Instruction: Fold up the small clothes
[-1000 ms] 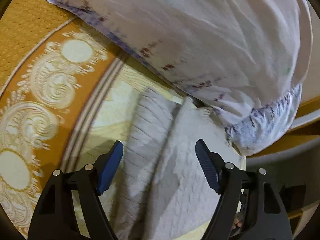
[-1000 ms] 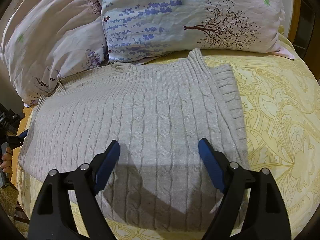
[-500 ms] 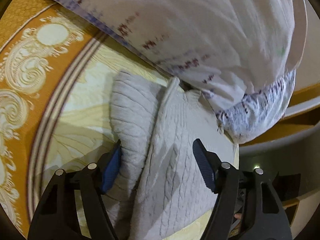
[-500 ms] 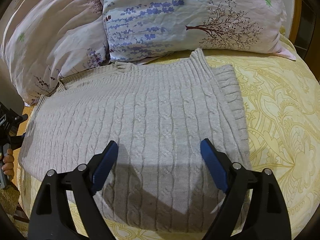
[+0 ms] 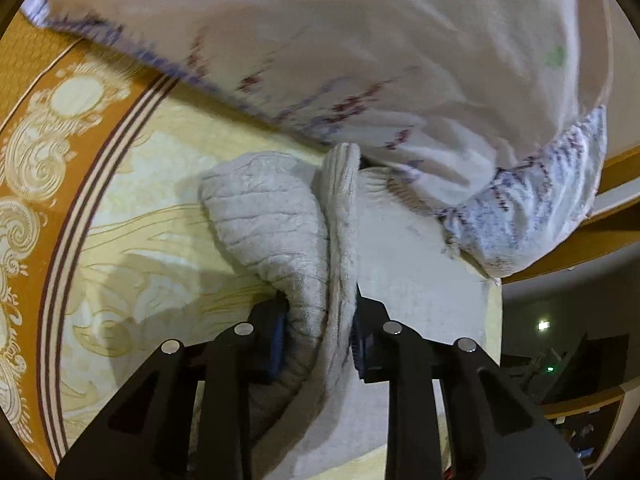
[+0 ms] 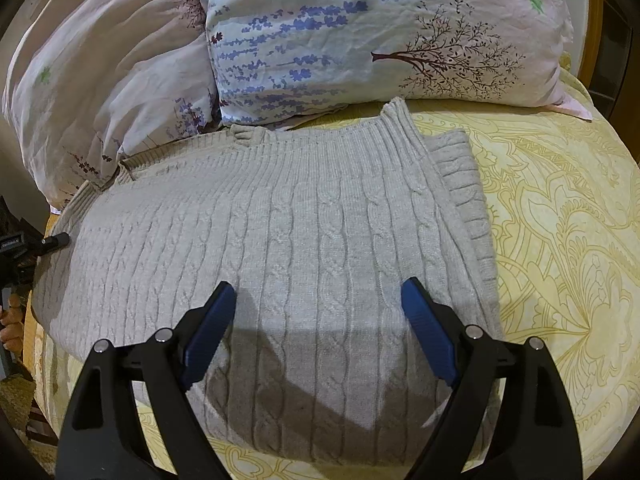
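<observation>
Grey cable-knit sweater [image 6: 304, 240], bunched ridge [image 5: 340, 248]

A home bedroom: a bed [image 6: 560, 240] under a yellow patterned bedspread, with two floral pillows [image 6: 360, 32] at its far end.
</observation>
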{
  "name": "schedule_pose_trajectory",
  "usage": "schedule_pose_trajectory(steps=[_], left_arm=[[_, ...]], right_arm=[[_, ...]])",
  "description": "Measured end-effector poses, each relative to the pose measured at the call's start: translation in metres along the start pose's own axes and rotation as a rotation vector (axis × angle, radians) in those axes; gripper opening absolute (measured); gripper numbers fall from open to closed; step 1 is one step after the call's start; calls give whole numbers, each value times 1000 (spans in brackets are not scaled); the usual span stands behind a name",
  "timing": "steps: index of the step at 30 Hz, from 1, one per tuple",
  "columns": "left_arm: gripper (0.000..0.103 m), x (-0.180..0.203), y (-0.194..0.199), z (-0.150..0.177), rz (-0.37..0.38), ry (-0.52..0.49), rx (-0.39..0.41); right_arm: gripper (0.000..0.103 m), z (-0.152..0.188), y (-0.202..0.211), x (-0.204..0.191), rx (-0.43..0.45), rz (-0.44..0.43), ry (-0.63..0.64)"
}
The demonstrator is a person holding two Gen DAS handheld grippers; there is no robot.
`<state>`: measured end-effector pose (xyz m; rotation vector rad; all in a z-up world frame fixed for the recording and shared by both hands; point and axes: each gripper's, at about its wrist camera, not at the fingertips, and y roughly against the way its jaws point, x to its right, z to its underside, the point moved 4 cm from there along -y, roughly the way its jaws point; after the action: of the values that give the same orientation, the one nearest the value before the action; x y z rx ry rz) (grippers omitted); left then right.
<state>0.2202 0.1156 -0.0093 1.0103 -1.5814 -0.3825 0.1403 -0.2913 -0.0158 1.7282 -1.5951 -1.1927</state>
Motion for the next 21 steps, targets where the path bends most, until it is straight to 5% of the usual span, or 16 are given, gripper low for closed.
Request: schedule_pose_trajectory(steps=[12,21], left_arm=[[23,116,-2,-11,272,-72,-11],[23,188,-54,9,344,-156,-122]], right_arm=[[85,-11,20,10,38,-60,-79],[85,-9,35,31,70,-56,-132]])
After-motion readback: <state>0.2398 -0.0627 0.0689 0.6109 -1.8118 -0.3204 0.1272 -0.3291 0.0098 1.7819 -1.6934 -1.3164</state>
